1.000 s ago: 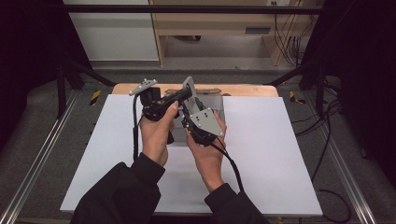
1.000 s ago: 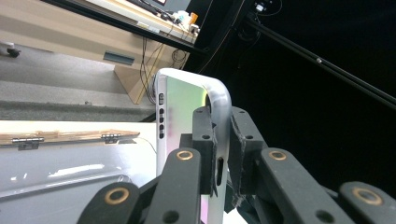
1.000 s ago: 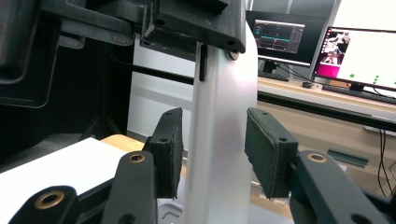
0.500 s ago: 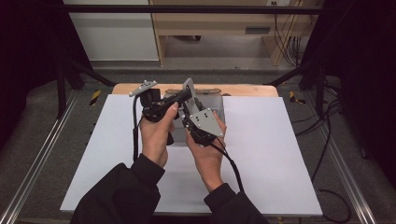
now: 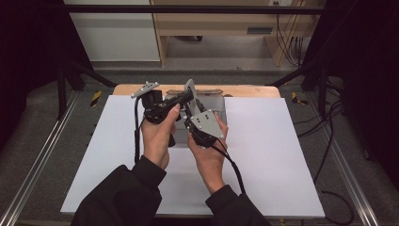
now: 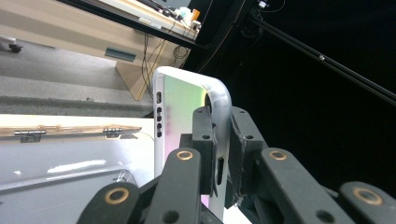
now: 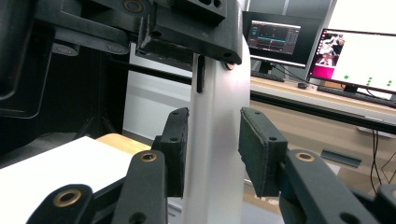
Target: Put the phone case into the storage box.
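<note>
A silver phone case is held upright above the far middle of the white table. My left gripper is shut on its thin side wall, and in the left gripper view the pads pinch the case at its rounded corner. My right gripper comes from below. Its jaws have just been closing, with the case between them and both pads lying against its sides. The left gripper grips the case higher up in the right gripper view.
A wooden board with small hinges runs along the table's far edge, and a glossy grey tray lies behind the hands. Black frame bars and cables flank the table. Monitors stand on a desk beyond.
Both hands stay in place with the case between them. No shift is visible in the high view.
</note>
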A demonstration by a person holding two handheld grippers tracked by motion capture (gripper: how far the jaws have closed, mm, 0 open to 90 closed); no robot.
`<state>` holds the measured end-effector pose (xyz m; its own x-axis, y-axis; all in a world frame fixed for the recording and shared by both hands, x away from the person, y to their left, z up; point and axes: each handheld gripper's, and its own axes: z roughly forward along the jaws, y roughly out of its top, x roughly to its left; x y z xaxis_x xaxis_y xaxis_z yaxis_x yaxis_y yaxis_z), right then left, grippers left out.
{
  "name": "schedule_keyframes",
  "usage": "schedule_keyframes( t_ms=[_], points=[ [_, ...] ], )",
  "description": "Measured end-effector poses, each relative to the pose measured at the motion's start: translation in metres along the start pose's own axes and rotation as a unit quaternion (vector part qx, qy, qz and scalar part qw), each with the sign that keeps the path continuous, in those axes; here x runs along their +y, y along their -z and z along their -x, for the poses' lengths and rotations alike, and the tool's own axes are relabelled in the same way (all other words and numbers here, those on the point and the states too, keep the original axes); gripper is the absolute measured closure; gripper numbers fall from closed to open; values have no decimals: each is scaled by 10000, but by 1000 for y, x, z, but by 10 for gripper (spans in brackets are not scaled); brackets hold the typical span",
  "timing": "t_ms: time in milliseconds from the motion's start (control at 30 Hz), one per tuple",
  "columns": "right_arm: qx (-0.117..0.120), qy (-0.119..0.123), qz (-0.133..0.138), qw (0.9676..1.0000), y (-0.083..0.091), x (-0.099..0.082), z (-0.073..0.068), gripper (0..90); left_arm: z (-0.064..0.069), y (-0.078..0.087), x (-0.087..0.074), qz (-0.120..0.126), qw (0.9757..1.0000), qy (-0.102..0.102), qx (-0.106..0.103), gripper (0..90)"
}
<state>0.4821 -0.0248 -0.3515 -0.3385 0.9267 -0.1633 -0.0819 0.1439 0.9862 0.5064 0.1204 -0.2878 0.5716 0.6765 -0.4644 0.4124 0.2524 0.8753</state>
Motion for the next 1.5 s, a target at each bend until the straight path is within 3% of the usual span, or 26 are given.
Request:
schedule_keyframes(
  t_ms=[400, 1500],
  points=[
    [-24, 69, 17, 10000, 0, 0, -2, 658, -1, 2, 1, 14, 9999, 102, -19, 820],
    [2, 158, 11, 9999, 2, 1, -2, 752, -1, 2, 1, -1, 9999, 127, 0, 796]
  ],
)
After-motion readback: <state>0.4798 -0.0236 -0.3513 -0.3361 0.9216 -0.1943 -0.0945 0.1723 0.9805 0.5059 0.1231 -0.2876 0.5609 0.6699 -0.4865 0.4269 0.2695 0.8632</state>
